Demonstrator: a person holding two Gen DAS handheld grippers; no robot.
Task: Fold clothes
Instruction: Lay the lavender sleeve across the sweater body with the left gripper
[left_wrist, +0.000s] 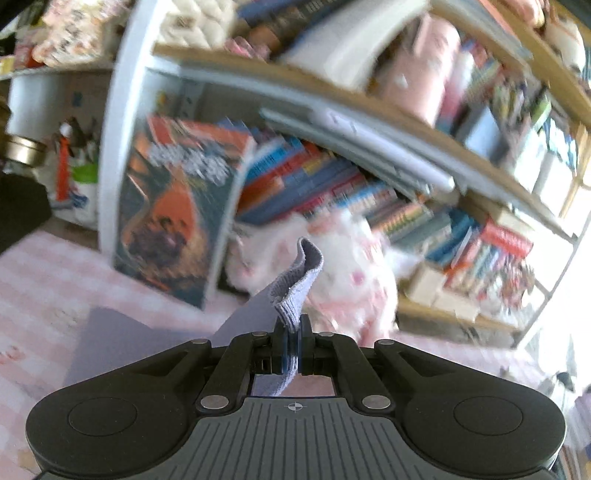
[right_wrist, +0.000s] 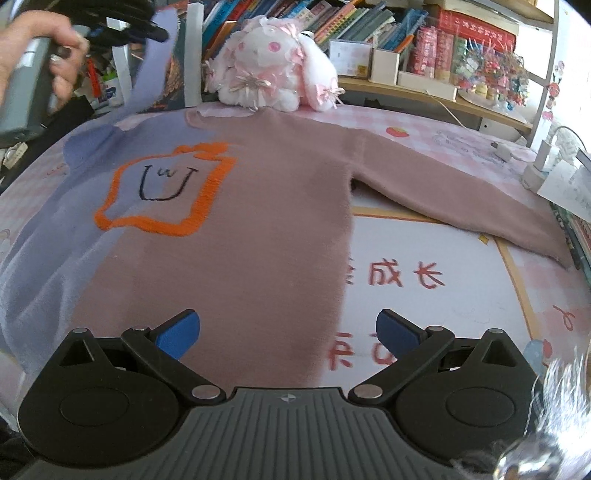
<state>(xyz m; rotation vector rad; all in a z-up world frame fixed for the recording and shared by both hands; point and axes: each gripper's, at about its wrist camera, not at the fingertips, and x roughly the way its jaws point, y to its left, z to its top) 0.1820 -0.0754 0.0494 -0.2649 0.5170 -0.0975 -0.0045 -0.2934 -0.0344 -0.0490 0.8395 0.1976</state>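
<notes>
- Sweater lies flat on the pink checked table cover, body spread, mauve sleeve stretched out to the right — not yet folded in.
- Left gripper is clamped on the ribbed lilac cuff of the other sleeve, which is lifted off the table; I judge this the first fold just begun, with the second sleeve and the body fold left to do.
- Right gripper hangs over the sweater's lower body, jaws wide apart, nothing between them.
- Left wrist view alone shows the cuff pinched between the pads; bookshelf blurred behind.
- Right wrist view alone shows the whole garment, the orange-outlined face patch, the plush rabbit at the collar end, and the person's hand carrying the left tool with the lilac sleeve trailing up to it.
</notes>
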